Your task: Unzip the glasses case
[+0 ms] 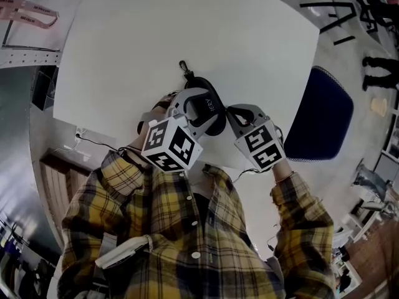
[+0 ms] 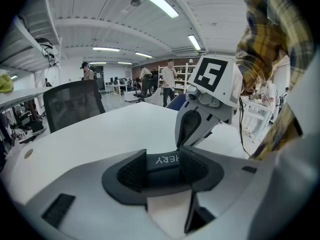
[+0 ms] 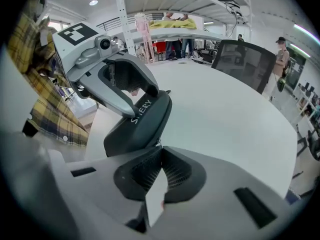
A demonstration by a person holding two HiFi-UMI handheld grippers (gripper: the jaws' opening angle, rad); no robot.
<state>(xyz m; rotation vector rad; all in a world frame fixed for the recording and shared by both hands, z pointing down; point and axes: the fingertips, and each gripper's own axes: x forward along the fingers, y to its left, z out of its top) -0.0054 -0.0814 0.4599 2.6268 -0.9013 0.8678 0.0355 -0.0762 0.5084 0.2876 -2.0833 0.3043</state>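
A black zip-up glasses case (image 1: 211,101) lies near the front edge of the white table (image 1: 187,30). My left gripper (image 1: 201,114) is shut across its width; the left gripper view has both pads pressed on the case (image 2: 162,159) from either side. My right gripper (image 1: 229,111) comes in from the right, and its tips meet at the case's edge. In the right gripper view its pads (image 3: 161,151) are together on a small zipper tab at the rim of the case (image 3: 142,121). The left gripper (image 3: 142,101) clamps the case just behind.
A strap with a clip (image 1: 184,67) trails from the case's far end. A dark blue chair (image 1: 321,114) stands at the table's right, and a black mesh chair (image 2: 72,106) on the far side. People stand among shelves in the background. My plaid sleeves fill the near foreground.
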